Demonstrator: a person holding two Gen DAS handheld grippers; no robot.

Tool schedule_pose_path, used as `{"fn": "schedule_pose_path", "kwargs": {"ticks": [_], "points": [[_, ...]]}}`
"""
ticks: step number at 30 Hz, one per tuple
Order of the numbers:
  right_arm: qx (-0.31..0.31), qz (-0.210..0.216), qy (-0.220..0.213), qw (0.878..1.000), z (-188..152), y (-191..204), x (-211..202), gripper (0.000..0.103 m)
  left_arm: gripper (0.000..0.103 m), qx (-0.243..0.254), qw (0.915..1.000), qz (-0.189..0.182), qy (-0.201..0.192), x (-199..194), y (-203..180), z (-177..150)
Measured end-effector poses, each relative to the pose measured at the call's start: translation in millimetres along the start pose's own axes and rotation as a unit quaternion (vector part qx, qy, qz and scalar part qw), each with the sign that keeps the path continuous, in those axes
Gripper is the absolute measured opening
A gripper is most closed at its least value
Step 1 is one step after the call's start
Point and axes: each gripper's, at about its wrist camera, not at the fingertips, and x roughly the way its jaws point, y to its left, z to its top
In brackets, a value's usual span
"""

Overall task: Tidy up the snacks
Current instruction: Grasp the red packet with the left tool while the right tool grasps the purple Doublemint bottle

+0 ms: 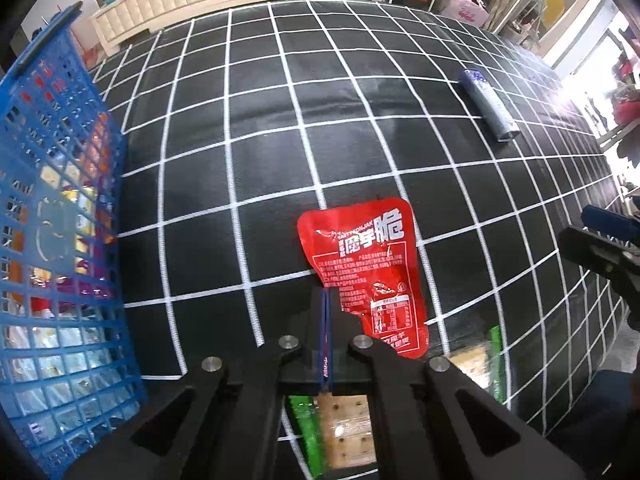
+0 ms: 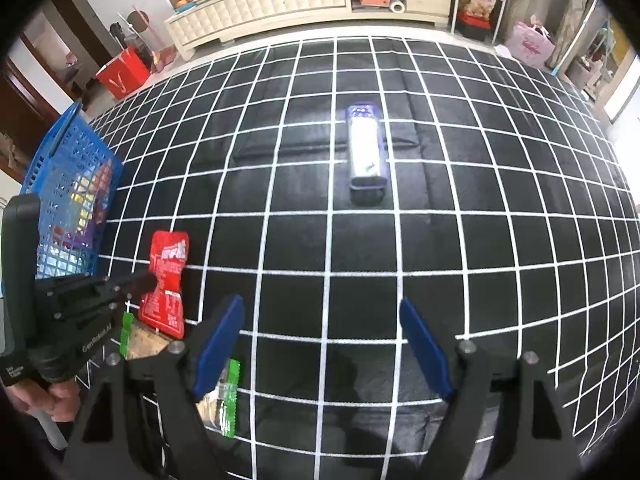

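Observation:
A red snack pouch [image 1: 372, 264] [image 2: 168, 276] lies on the black grid cloth. My left gripper [image 1: 326, 300] [image 2: 146, 280] points steeply down with its blue pads pressed together on the pouch's left edge. A blue mesh basket [image 1: 60, 160] [image 2: 68, 160] with several snacks inside stands to the left. A green-edged cracker pack [image 1: 344, 432] [image 2: 230, 396] lies under the left gripper, partly hidden. My right gripper [image 2: 320, 304] [image 1: 576, 224] hangs open over bare cloth, nothing between its fingers. A purple snack pack [image 1: 486, 104] [image 2: 366, 152] lies farther out.
The grid cloth [image 2: 480, 240] covers the whole work surface. A cream cabinet [image 2: 280, 0] and a red bag [image 2: 122, 72] stand on the floor beyond the far edge. A person's hand [image 2: 56, 396] grips the left tool's handle.

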Motion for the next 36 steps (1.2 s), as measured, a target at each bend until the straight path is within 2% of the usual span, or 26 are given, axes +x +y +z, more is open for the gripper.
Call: {"fn": "schedule_pose_path", "kwargs": {"ticks": [8,17,22,25,28,33,35,36], "points": [[0.009,-0.001,-0.001,1.0,3.2,-8.6,1.0,0.083,0.0,-0.01,0.999,-0.039,-0.02,-18.3,-22.8,13.6],[0.023,-0.008,-0.023,0.999,39.9,-22.7,3.3,0.083,0.0,0.007,0.9969,-0.039,-0.068,-47.7,-48.8,39.6],[0.011,-0.016,-0.018,1.0,65.2,-18.8,23.7,0.083,0.0,0.007,0.9969,-0.039,-0.068,-40.2,-53.6,64.8],[-0.004,-0.019,-0.011,1.0,76.5,-14.1,43.1,0.083,0.0,0.007,0.9969,-0.033,-0.071,-28.1,-45.6,68.9],[-0.012,-0.03,-0.01,0.999,81.6,-14.1,56.9,0.083,0.0,0.004,0.9974,-0.024,-0.068,-23.7,-39.2,72.6],[-0.007,-0.025,-0.004,1.0,84.9,-22.3,72.1,0.083,0.0,-0.003,0.9978,-0.016,-0.064,-12.3,-37.9,84.3],[-0.019,-0.034,-0.014,0.999,85.1,-21.3,70.4,0.073,0.0,0.002,0.9981,-0.006,-0.062,-8.1,-39.9,86.8],[-0.025,-0.037,-0.017,0.999,85.0,-20.7,69.7,0.063,0.0,0.0,0.9982,-0.006,-0.059,-5.6,-39.7,87.9]]}}
